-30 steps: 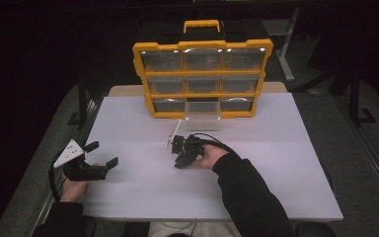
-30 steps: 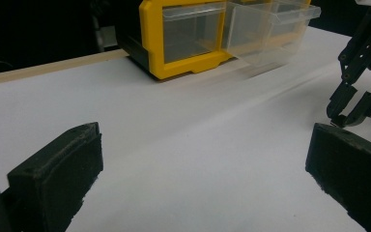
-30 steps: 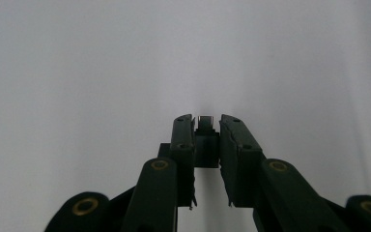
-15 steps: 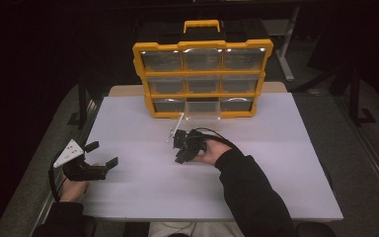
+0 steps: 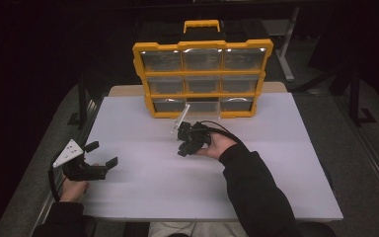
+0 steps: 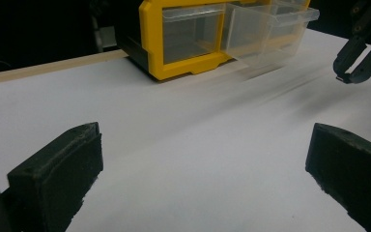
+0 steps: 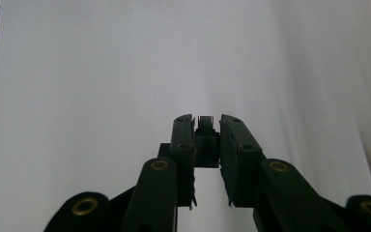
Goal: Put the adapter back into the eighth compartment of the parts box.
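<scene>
right gripper point(image 5: 183, 148) nearer organizer point(image 5: 202, 79), clear drawer point(image 5: 180, 118) tilted upward

Your left gripper point(image 5: 98, 159) is matte black, with two blocky, rough-edged jaw pads point(image 6: 58, 169) and a pale grey three-cornered plate point(image 5: 68, 150) on top, dotted with small holes. A black cable point(image 5: 53, 177) loops from its rear. Your right gripper point(image 5: 185, 143) is black too, its linkage arms pinned with brass-coloured rivets point(image 7: 160, 165), a thin black cable point(image 5: 222, 127) arching off it. You wear dark long sleeves point(image 5: 256, 192) on both arms.
</scene>
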A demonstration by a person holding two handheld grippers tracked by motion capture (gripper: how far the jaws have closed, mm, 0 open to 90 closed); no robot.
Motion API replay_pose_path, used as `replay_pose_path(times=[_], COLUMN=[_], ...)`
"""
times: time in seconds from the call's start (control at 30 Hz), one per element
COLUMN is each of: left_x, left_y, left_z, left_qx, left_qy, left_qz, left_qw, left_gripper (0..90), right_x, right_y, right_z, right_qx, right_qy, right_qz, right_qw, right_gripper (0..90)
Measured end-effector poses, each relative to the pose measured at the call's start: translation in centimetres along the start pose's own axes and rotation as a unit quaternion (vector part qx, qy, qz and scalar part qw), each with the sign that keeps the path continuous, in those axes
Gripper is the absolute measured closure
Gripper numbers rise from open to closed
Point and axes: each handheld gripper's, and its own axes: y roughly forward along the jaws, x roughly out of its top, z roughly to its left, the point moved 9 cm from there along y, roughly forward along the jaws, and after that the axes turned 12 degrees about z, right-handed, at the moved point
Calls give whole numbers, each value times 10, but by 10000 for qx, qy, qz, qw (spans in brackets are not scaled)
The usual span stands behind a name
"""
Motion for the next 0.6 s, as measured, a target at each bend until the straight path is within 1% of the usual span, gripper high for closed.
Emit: replay_pose_path(times=[0.23,0.37,0.6], left_x=[0,0,0], left_y=[0,0,1], left_z=[0,0,0], left_qx=[4,-1,-19], left_qy=[0,-4,5], left_qz=[3,2,2], left_qw=[10000,10000,10000], left_gripper=[0,0,0], right_x=[0,0,-2], right_y=[-13,-23,-34], right_z=[-7,-12,-18], right_qx=[-129,-170,-216], right_qy=[31,86,153], right_qz=[0,-116,-177], right_qw=[9999,9998,9995], right_gripper=[750,749,749])
